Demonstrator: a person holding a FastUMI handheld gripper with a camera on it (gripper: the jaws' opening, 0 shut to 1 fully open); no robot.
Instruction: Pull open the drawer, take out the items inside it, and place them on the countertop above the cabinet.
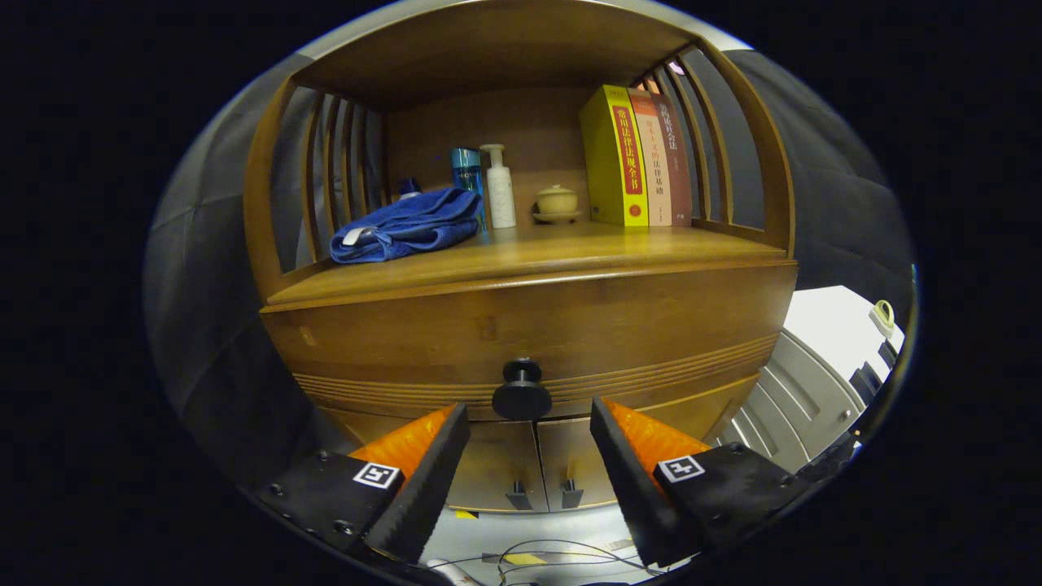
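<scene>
A wooden cabinet fills the space ahead, its drawer front (529,325) shut, with a dark round knob (522,391) at its middle. My gripper (529,411) is open, its two fingers spread to either side of the knob and slightly below it, touching nothing. The knob sits just ahead of the gap between the fingertips. Above the drawer lies the countertop (570,248), a wooden shelf surface. The drawer's contents are hidden.
On the countertop lie a folded blue towel (407,228), a blue bottle (467,175), a white pump bottle (499,189), a small lidded cup (557,201) and three upright books (639,159). Two lower cabinet doors (529,464) sit below the drawer. Cables (537,557) trail on the floor.
</scene>
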